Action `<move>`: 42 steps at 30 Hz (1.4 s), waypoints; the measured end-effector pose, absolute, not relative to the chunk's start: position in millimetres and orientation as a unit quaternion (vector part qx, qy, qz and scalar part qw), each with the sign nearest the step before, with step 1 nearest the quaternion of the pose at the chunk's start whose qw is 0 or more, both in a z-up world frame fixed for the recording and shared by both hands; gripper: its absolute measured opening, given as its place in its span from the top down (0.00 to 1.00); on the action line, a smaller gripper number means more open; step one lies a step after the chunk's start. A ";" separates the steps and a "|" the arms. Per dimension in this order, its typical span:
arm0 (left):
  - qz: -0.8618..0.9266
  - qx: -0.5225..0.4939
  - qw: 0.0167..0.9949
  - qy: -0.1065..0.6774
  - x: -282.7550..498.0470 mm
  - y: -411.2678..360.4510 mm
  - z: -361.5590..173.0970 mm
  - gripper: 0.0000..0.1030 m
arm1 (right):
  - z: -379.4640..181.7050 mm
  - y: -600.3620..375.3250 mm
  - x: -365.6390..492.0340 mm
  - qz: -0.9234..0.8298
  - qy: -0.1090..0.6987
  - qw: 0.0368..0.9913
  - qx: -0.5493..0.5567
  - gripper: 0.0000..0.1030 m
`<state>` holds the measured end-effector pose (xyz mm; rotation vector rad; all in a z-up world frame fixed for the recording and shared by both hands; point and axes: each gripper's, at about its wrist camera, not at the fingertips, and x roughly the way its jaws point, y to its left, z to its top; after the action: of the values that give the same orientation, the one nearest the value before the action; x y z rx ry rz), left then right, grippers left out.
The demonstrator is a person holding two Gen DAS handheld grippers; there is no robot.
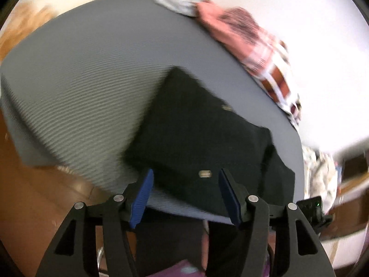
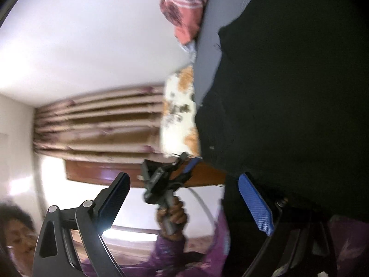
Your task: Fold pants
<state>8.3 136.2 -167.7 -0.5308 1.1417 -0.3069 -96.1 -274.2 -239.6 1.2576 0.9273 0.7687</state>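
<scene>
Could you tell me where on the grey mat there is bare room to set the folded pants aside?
The mat lies bare to the left of the pants, out to its left edge, and beyond them toward the far edge. The right edge is crowded with a pink cloth and checked fabric.

Both grippers are black, with slotted arms, round silver screws and blue ribbed pads (image 1: 141,198) (the right gripper's pads (image 2: 254,204) look brighter). The person's sleeve (image 2: 168,251) is purple, patterned.
</scene>
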 end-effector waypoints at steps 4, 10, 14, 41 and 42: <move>-0.137 -0.272 0.778 0.550 2.7 164.5 -190.7 0.42 | -224.7 -265.3 -94.9 0.339 0.404 0.672 0.519 0.08; -0.204 -0.282 0.745 0.568 13.2 154.3 -215.9 0.40 | -198.3 -247.7 -102.0 0.338 0.401 0.716 0.460 0.08; -0.227 -0.304 0.743 0.552 23.2 161.8 -212.3 0.38 | -208.5 -232.9 -100.8 0.334 0.425 0.713 0.447 0.08; -0.251 -0.269 0.702 0.610 81.6 168.2 -212.5 0.28 | -218.2 -222.4 -101.8 0.324 0.449 0.699 0.453 0.08; -0.257 -0.258 0.701 0.613 84.2 164.5 -211.9 0.25 | -219.8 -220.5 -100.7 0.321 0.453 0.697 0.454 0.08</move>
<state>84.2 164.5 -211.9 -0.5734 1.3648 -0.5718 -100.7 -220.5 -219.8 1.0129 1.0097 0.7161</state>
